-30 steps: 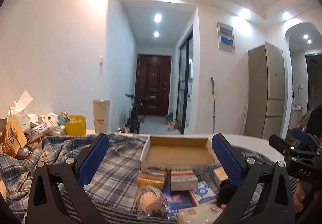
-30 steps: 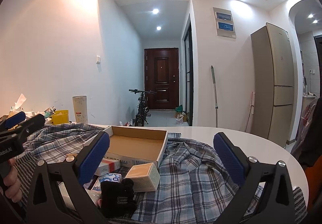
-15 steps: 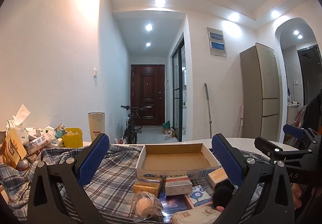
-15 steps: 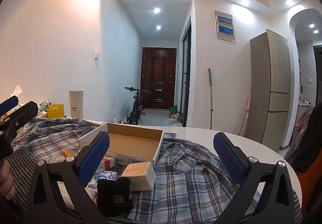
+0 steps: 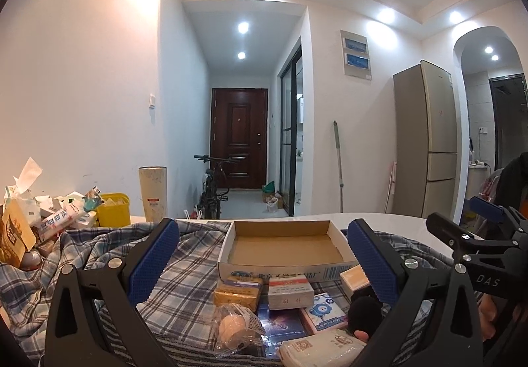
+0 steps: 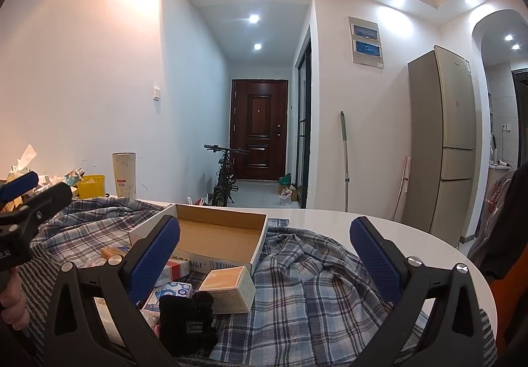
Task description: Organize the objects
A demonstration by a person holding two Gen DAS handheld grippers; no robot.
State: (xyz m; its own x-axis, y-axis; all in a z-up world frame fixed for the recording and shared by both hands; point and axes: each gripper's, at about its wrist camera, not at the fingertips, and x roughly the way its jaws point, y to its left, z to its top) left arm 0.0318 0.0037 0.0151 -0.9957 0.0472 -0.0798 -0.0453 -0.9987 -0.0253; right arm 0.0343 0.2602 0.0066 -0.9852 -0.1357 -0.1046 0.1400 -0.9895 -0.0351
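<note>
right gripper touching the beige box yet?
Apart. The right wrist view shows the open right gripper held above the table, blue pads wide, with the beige box lying lower between them, clear of both.

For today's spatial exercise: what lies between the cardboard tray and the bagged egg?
A yellow-brown box lies between the cardboard tray and bagged egg, in the left wrist view.

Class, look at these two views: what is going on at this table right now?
A person holds a two-finger gripper in each hand above a table covered with a plaid cloth. The left gripper and right gripper are both open and hold nothing. An empty cardboard tray sits on the cloth, with small boxes and packets lying loose in front of it. Nothing is in the tray yet.
</note>
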